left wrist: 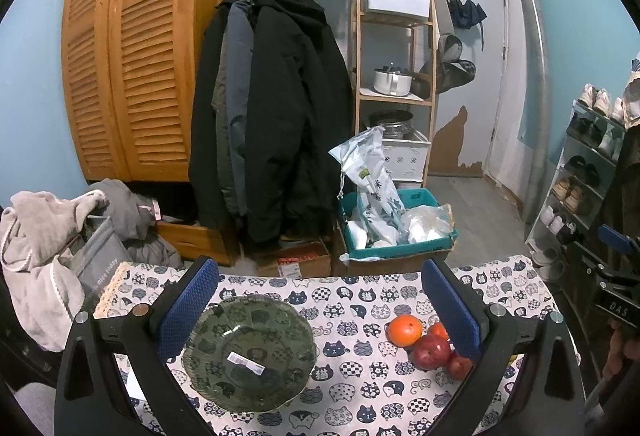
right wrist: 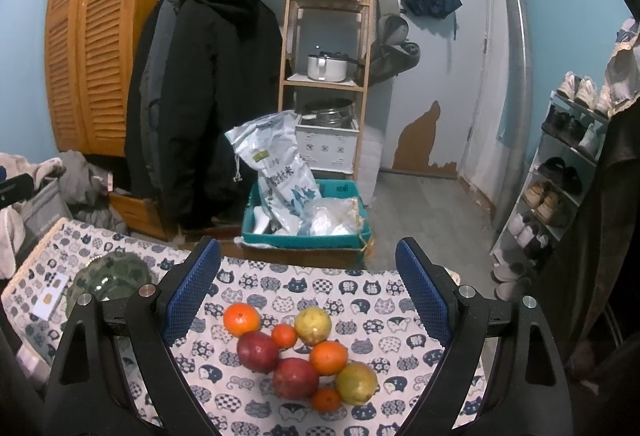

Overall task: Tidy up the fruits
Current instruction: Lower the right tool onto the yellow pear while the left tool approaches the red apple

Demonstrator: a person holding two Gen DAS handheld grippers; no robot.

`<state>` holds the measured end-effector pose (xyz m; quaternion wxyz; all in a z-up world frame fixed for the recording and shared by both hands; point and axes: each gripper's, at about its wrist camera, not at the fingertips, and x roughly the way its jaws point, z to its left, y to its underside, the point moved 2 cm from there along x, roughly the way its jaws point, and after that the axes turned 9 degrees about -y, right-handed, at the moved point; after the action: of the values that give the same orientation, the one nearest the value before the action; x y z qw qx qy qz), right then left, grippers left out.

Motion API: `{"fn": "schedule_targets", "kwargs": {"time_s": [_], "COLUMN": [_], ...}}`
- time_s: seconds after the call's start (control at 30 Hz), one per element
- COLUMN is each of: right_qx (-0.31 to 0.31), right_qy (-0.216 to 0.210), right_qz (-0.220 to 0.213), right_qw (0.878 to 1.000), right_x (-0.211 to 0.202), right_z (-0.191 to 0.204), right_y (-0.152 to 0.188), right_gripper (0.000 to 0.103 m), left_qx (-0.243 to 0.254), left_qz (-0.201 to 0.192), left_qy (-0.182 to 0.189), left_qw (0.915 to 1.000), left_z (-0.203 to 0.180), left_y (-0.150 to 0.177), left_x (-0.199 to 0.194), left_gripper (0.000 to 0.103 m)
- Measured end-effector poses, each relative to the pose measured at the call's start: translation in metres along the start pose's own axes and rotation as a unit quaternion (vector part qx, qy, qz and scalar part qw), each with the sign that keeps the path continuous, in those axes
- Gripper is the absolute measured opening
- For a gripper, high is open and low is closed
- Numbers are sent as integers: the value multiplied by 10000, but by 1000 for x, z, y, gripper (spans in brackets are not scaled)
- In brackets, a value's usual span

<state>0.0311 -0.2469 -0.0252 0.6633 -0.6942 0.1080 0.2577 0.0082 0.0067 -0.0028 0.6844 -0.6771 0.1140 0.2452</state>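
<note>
Right wrist view is showing the fruits [right wrist: 298,350] lying clustered on the cat-print tablecloth [right wrist: 360,292] beneath the right gripper [right wrist: 308,296], spread wide and empty, while the left gripper [left wrist: 320,310], likewise released, is hovering above the green glass bowl [left wrist: 250,354].

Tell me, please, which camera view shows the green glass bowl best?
The left wrist view: the green glass bowl sits whole between the open left gripper fingers, sticker visible inside. The right wrist view catches only part of it at the left edge, behind the gripper's finger.
</note>
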Motion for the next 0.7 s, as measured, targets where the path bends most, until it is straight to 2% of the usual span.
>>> {"fn": "schedule_targets", "kwargs": {"time_s": [0.37,0.7], "right_qx": [104,285], "right_qy": [174,419], "right_qz": [189,779], "right_qw": [9996,9957], "right_x": [2,21], "right_z": [-19,-52], "right_y": [13,40], "right_gripper": [87,87], "left_qx": [177,469], "left_qz": [192,837], "left_qy": [138,512], "left_qw": [9996,9941], "left_z": [-22,-60], "left_y": [7,30], "left_x": [16,51], "left_gripper": [103,103]}}
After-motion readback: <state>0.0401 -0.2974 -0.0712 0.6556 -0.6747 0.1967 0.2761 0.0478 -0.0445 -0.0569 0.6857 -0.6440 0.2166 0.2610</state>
